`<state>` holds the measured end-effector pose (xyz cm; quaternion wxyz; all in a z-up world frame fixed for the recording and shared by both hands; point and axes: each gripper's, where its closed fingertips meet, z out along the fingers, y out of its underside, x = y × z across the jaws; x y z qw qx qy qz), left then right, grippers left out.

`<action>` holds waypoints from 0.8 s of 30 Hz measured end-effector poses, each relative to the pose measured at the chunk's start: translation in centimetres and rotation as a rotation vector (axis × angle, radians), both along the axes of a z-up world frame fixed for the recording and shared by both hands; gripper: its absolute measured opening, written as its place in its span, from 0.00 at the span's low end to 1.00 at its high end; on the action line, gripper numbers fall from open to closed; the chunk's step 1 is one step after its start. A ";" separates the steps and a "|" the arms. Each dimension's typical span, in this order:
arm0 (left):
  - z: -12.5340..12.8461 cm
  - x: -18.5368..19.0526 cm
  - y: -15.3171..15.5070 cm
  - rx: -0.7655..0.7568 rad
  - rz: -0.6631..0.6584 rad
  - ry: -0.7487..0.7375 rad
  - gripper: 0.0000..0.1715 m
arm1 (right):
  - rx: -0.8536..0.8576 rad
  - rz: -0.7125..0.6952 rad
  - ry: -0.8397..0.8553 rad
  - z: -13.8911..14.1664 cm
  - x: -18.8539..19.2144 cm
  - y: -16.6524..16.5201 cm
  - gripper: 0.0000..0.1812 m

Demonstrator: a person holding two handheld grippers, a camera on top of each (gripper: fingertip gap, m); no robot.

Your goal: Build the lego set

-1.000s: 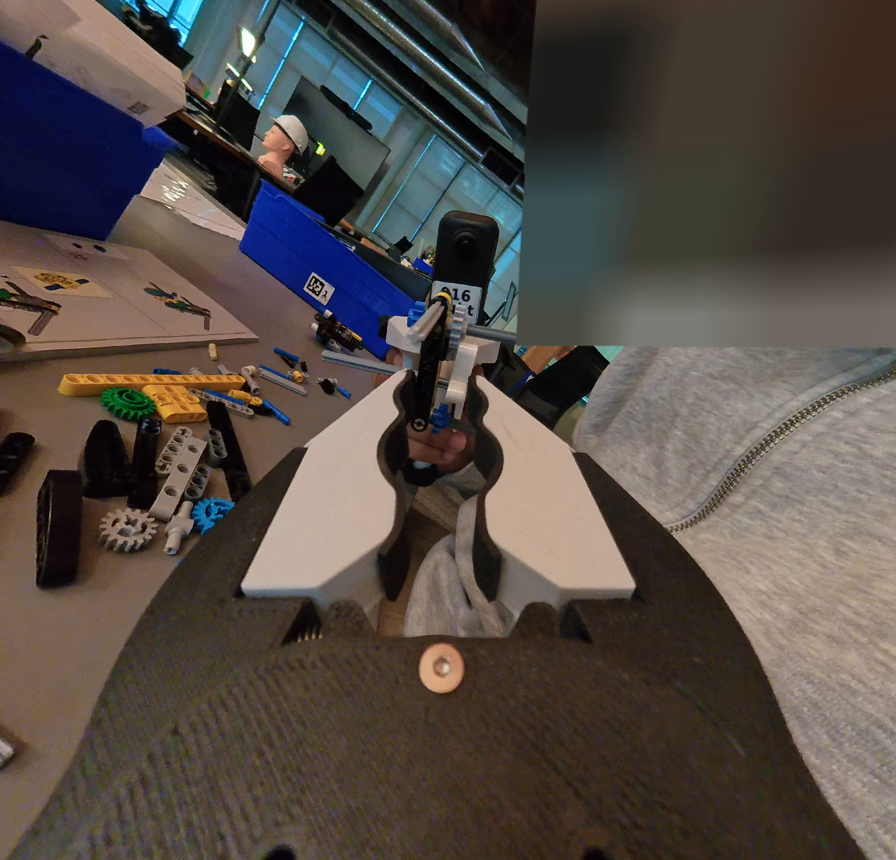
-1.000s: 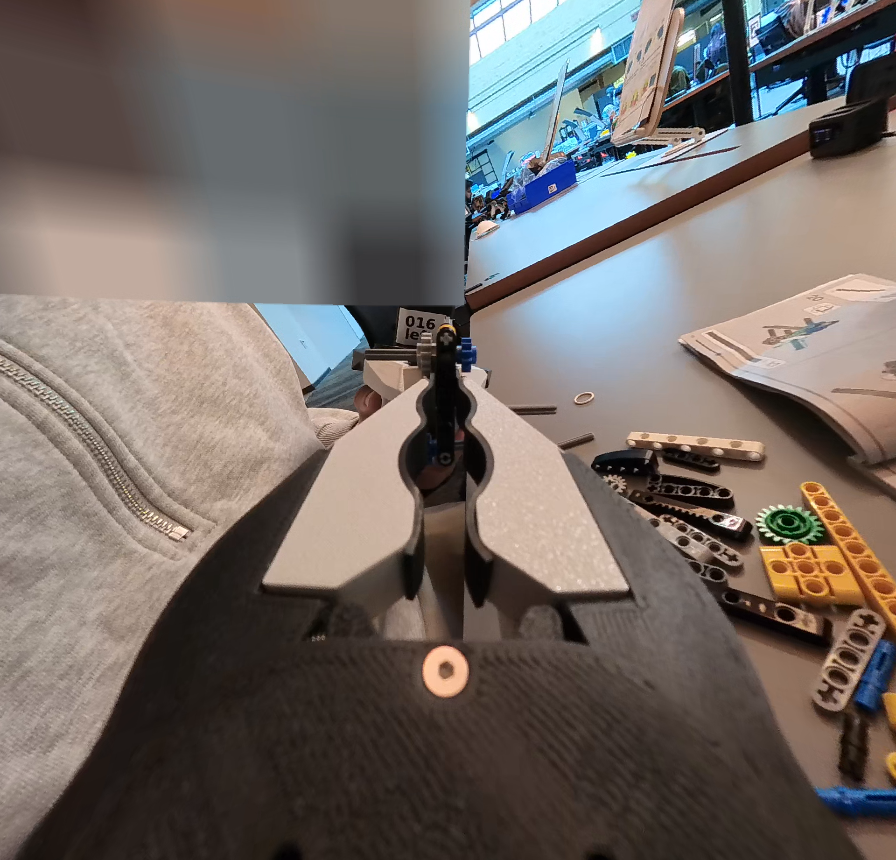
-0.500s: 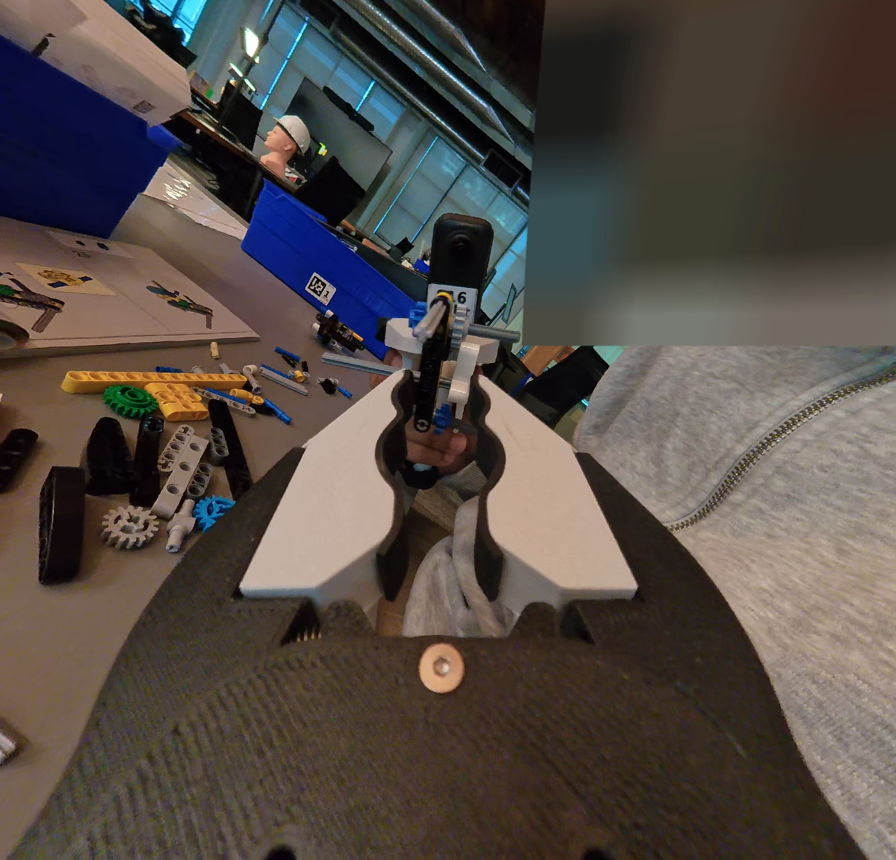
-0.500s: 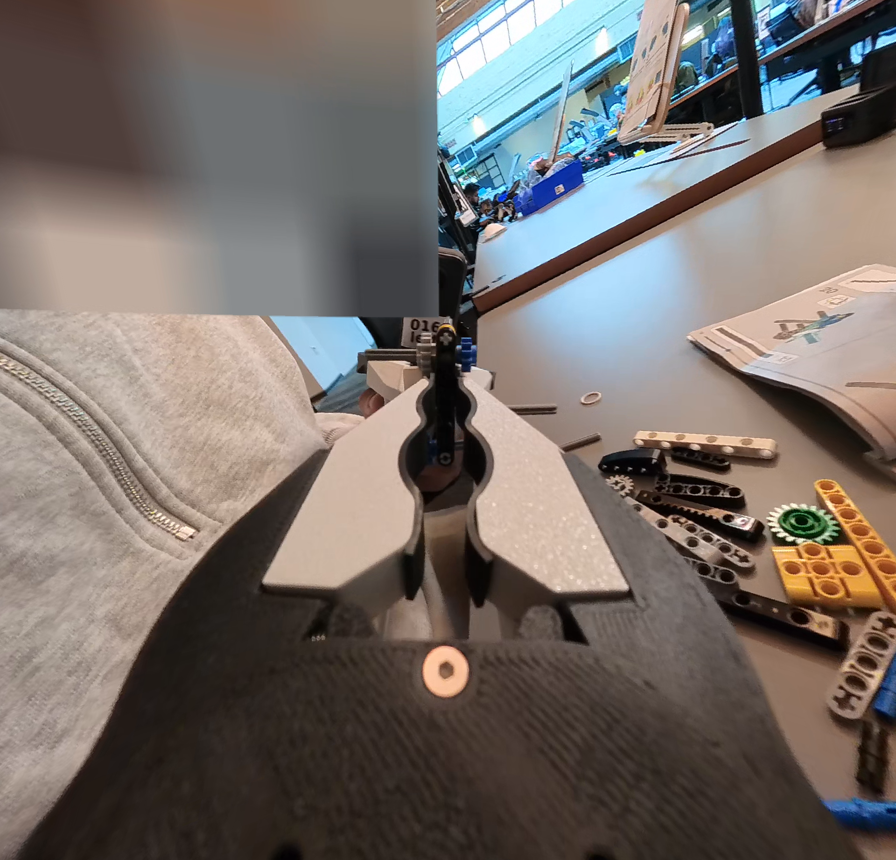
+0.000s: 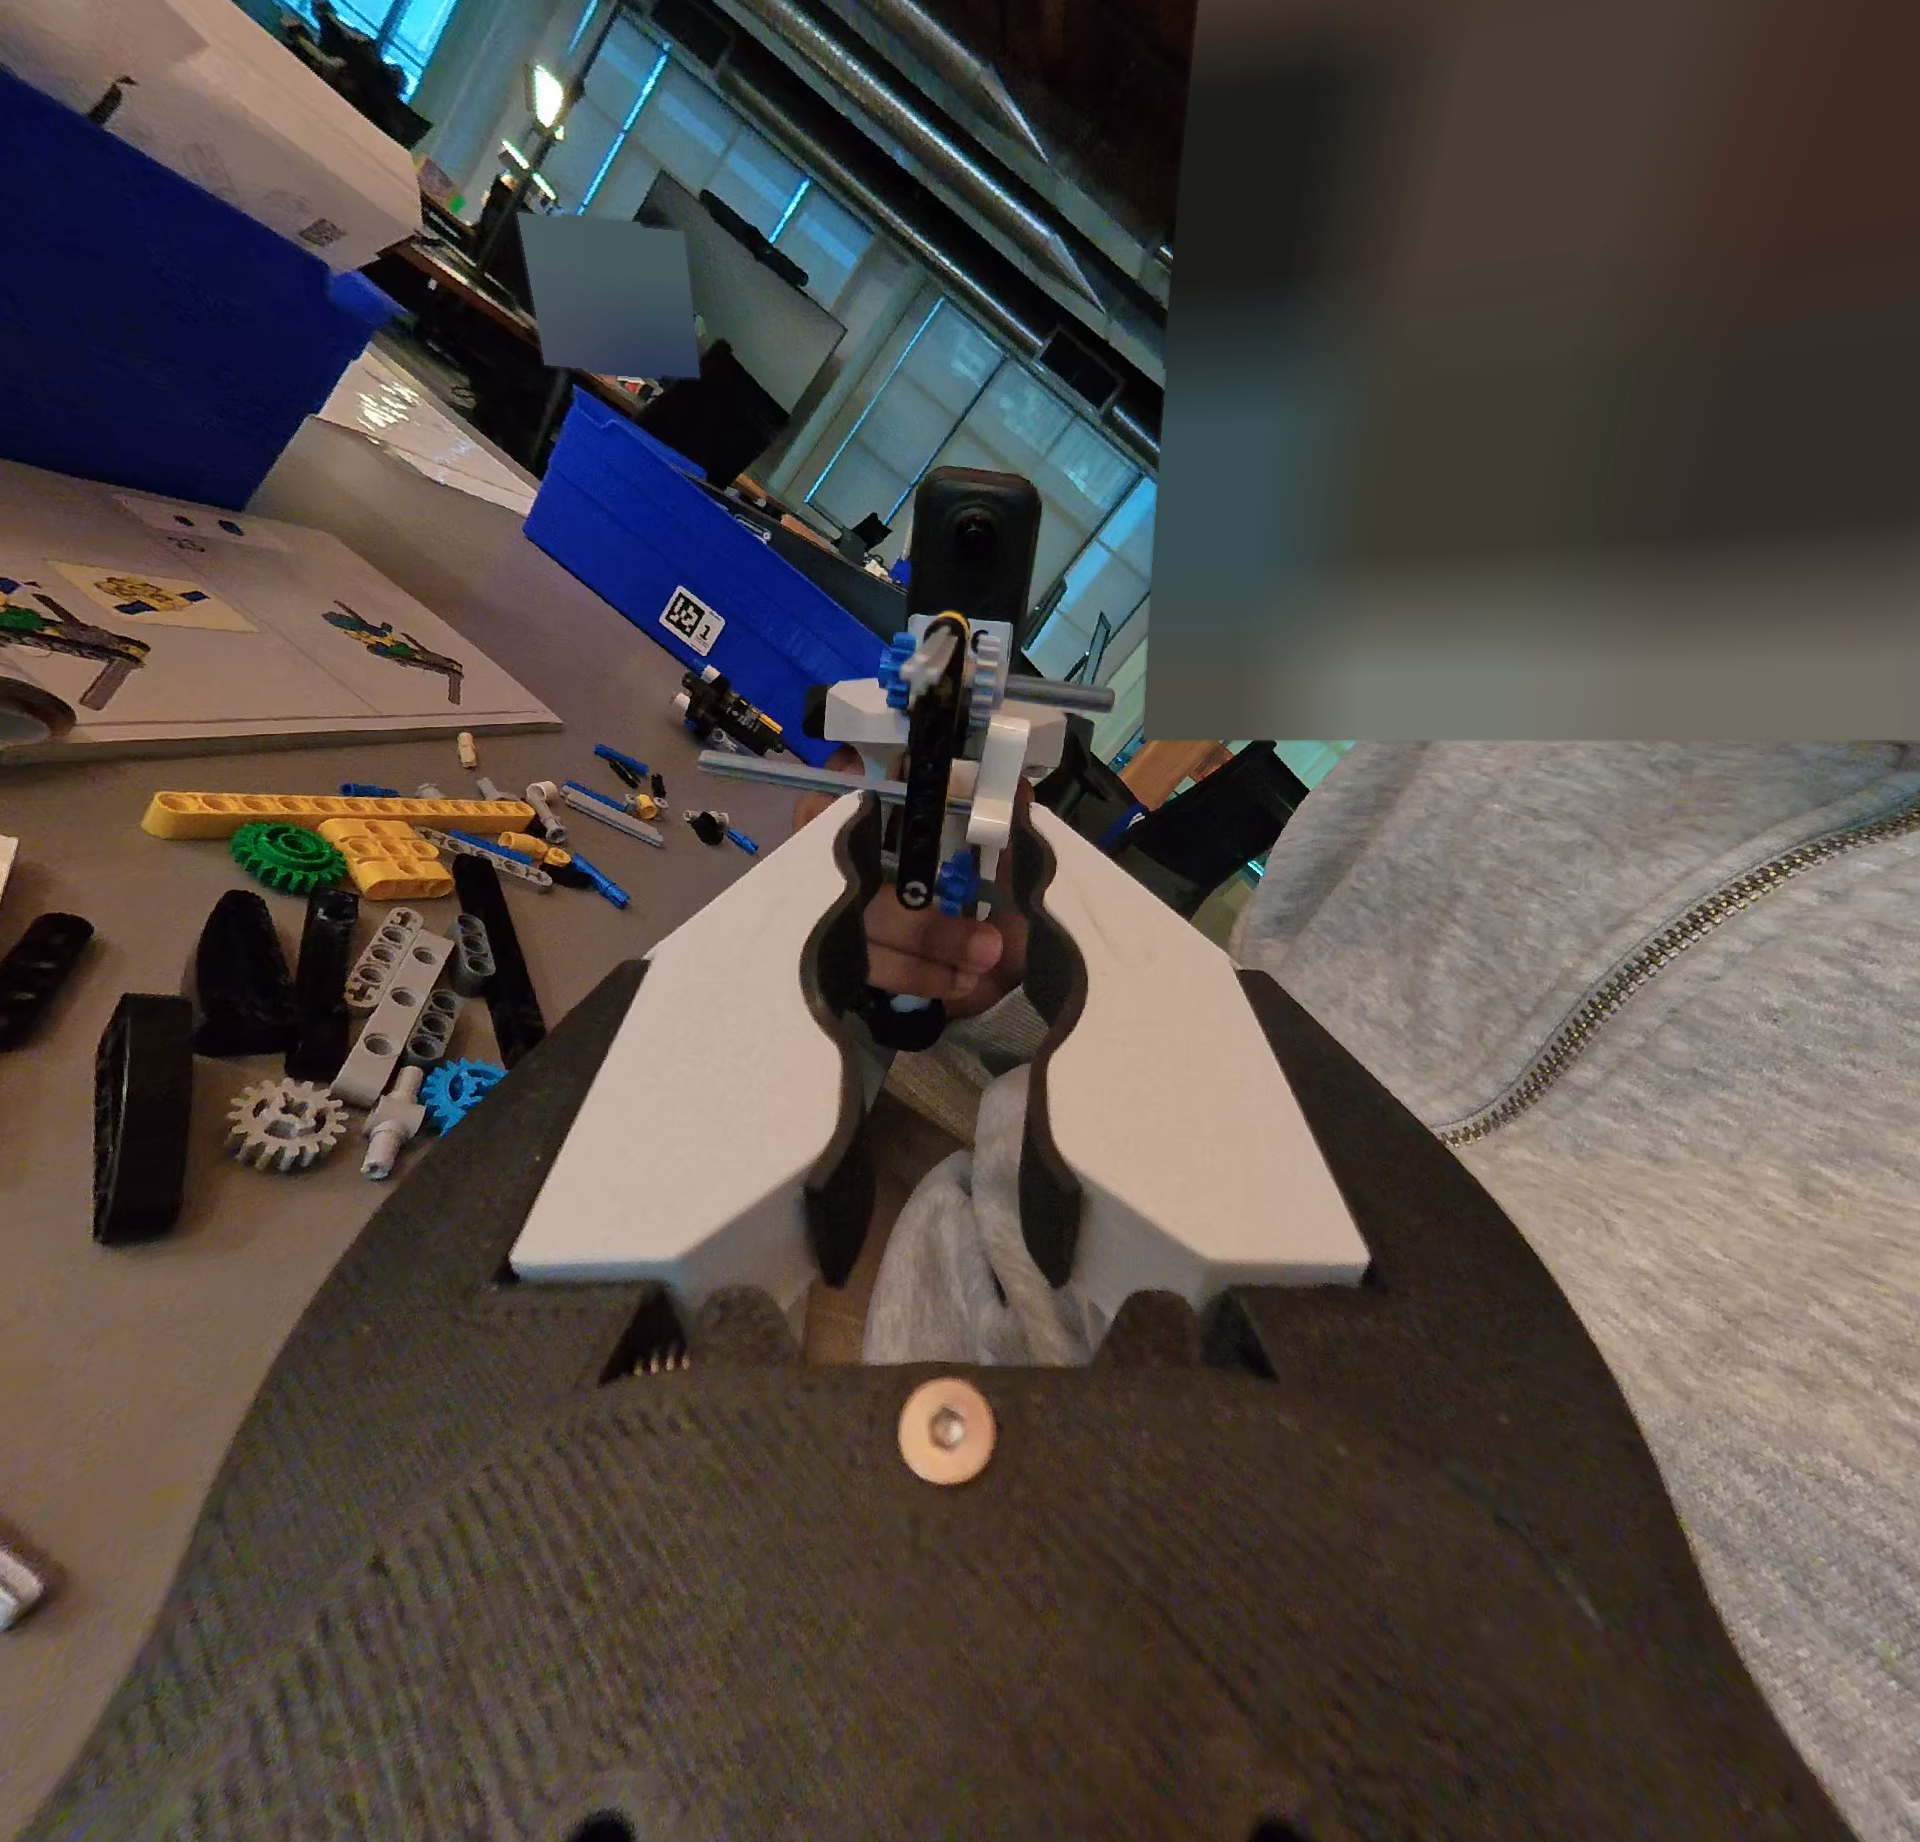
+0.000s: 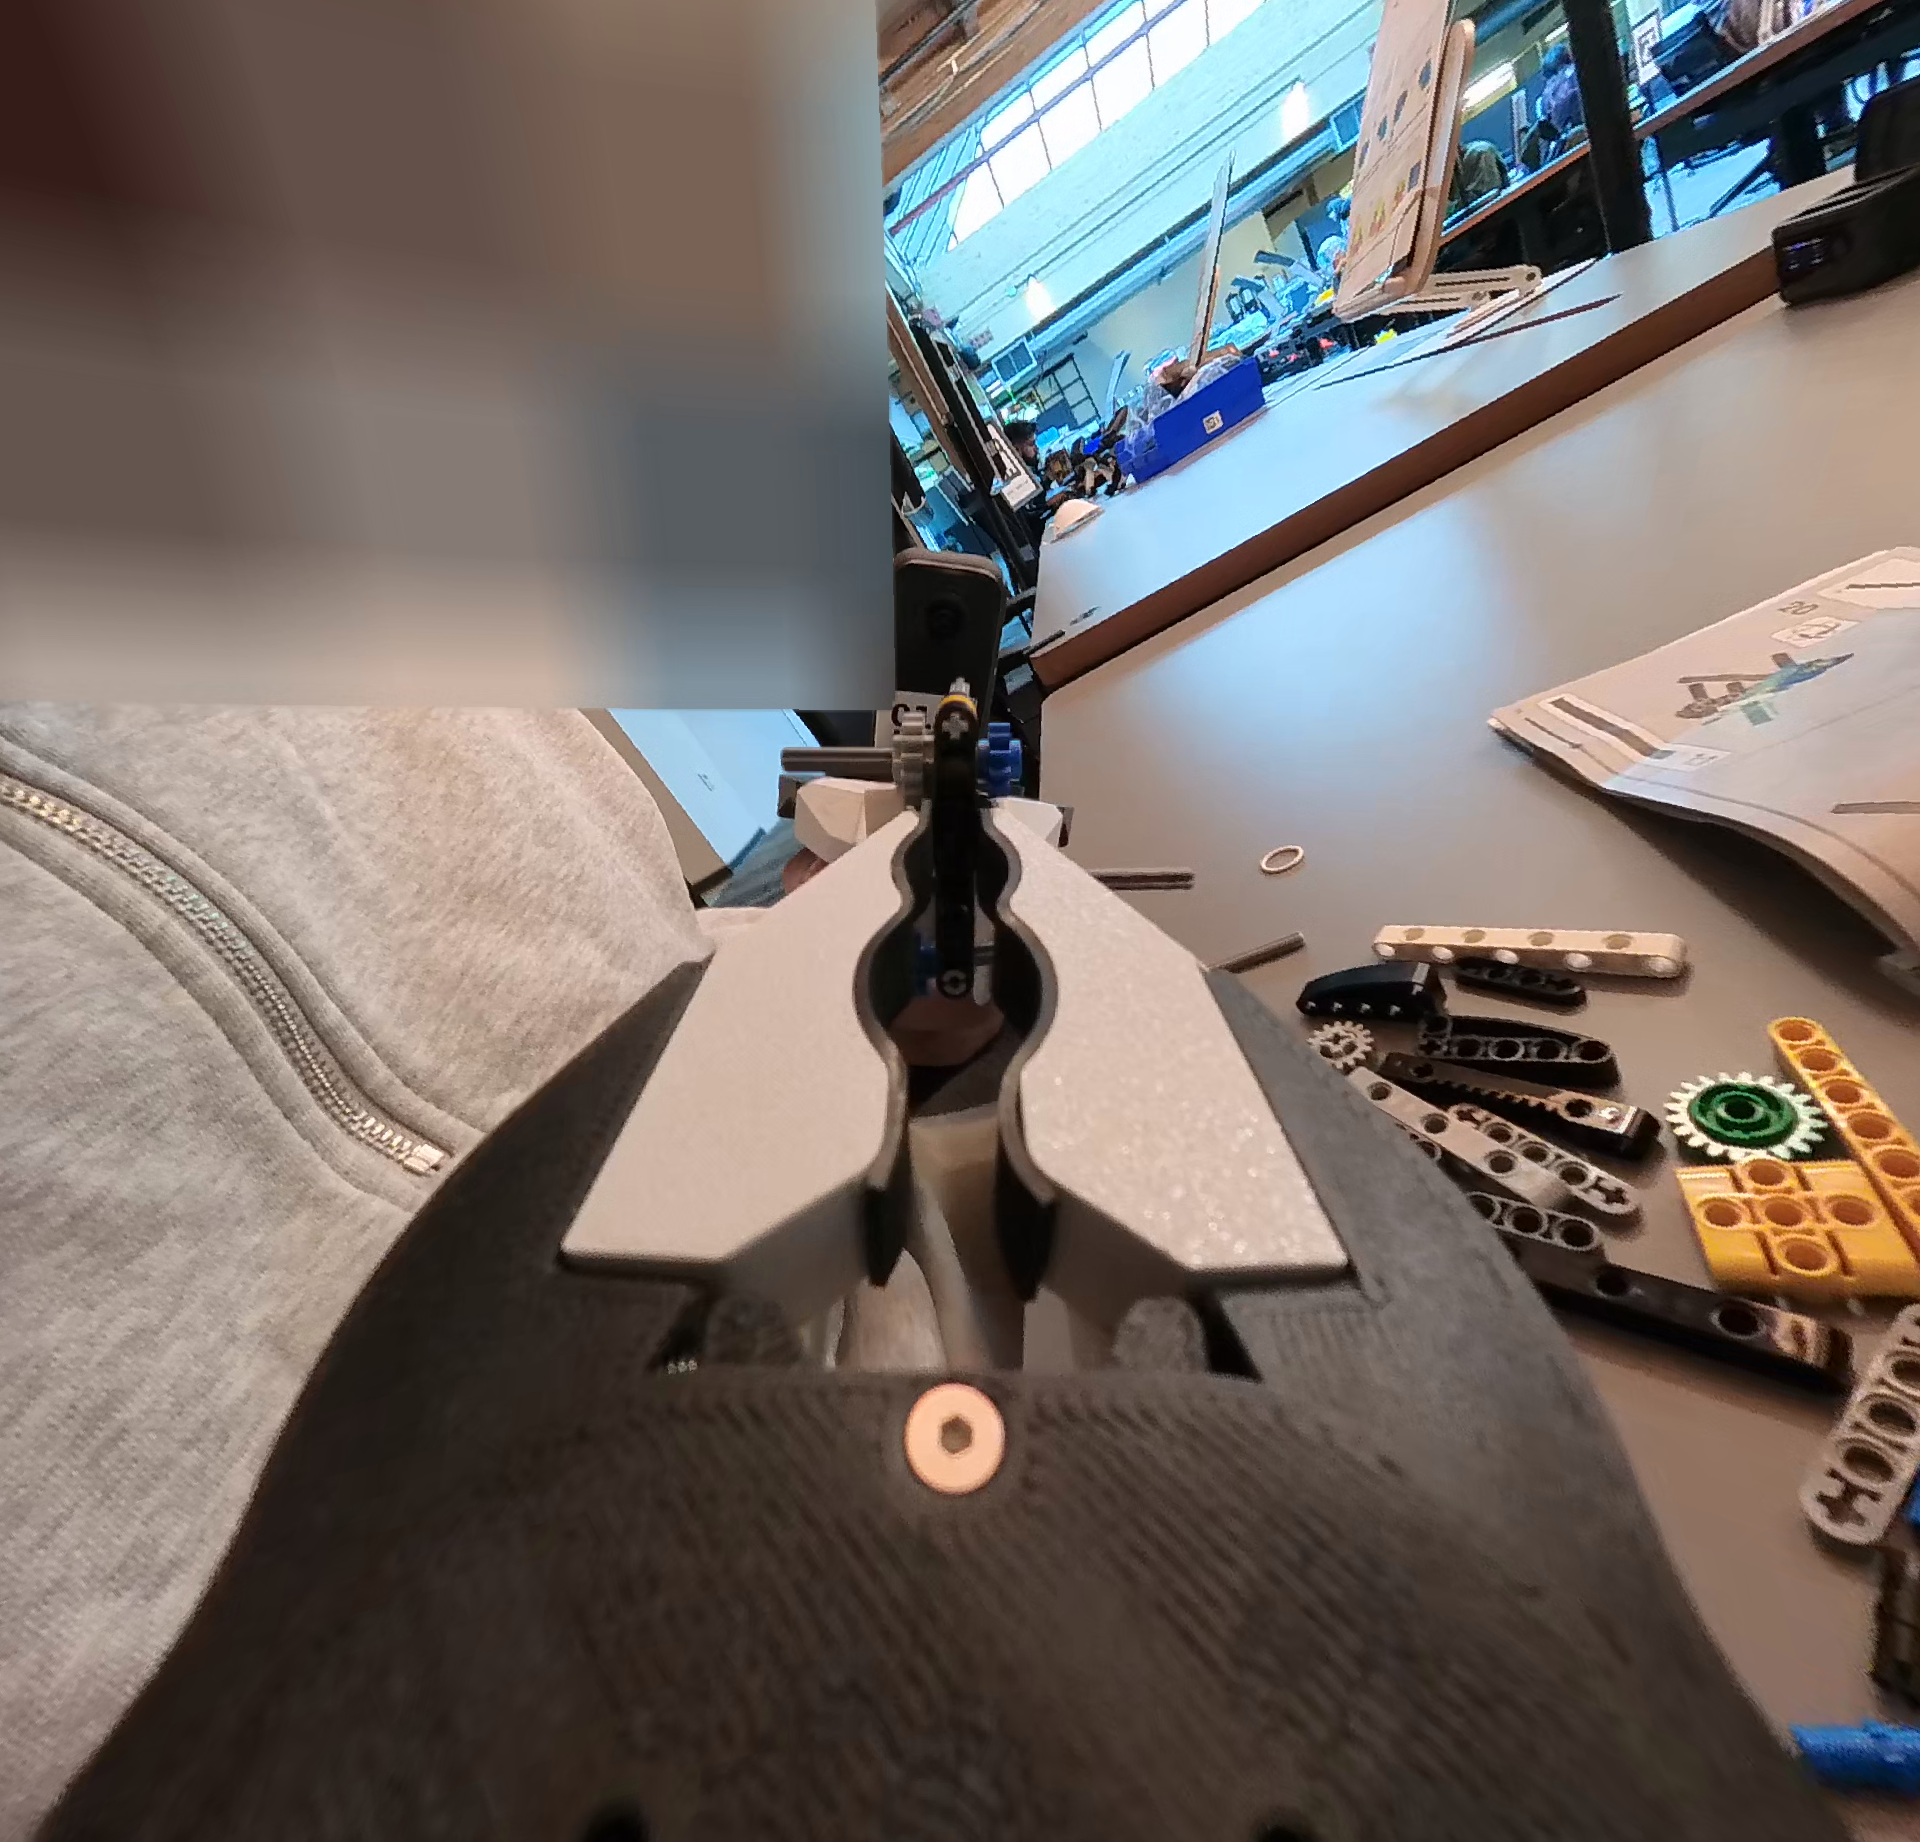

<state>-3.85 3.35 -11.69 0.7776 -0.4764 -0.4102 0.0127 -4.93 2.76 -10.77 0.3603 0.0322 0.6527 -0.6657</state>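
We have the small lego assembly (image 5: pixel 940 753) raised off the desk (image 5: pixel 125 1377) at the centre of both wrist views, close in front of the person's grey zip-up top (image 5: pixel 1662 1117). The left gripper (image 5: pixel 940 836) is clamped on its lower end, jaws pinched together around the black beam (image 5: pixel 920 805) and the white piece beside it. In the right wrist view the right gripper (image 6: pixel 954 857) is also closed on that same black beam (image 6: pixel 954 857), from the opposite side. So both grippers share one little build, tip to tip.

We judge this thing light and rigid in its parts, but only press-fitted. The blue gears (image 5: pixel 899 662) and the thin grey axles (image 5: pixel 1049 694) sticking out to either side look like the weak points: a sideways knock could slide an axle out or twist the beam on its pin. The plastic is smooth, so a shallow pinch may slip or let it pivot. We would grip on the flat faces of the beam and the blocky white frame (image 5: pixel 857 722), never on the gear teeth or the axle ends.

Loose parts wait on the desk at the left of the left wrist view: a yellow beam (image 5: pixel 332 813), a green gear (image 5: pixel 286 854), a grey gear (image 5: pixel 286 1124), black pieces. The instruction booklet (image 6: pixel 1766 743) lies open at the right edge of the right wrist view.
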 end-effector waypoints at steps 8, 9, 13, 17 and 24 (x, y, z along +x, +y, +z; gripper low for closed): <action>-0.1 0.0 -0.1 -0.001 0.004 -0.003 0.14 | -0.012 0.002 -0.059 0.3 -0.4 0.1 0.03; -0.1 0.0 -0.1 0.000 0.003 -0.004 0.14 | -0.011 0.001 -0.062 0.2 -0.5 0.1 0.03; -0.2 0.1 0.3 -0.006 -0.012 -0.009 0.14 | 0.008 0.001 -0.085 0.0 -0.6 0.0 0.03; -0.3 0.1 0.3 -0.007 -0.015 -0.016 0.14 | 0.028 0.015 -0.112 -0.4 -0.4 -0.2 0.03; -0.5 0.0 0.3 0.001 -0.022 -0.035 0.14 | 0.025 0.011 -0.174 -0.3 -0.9 -0.2 0.03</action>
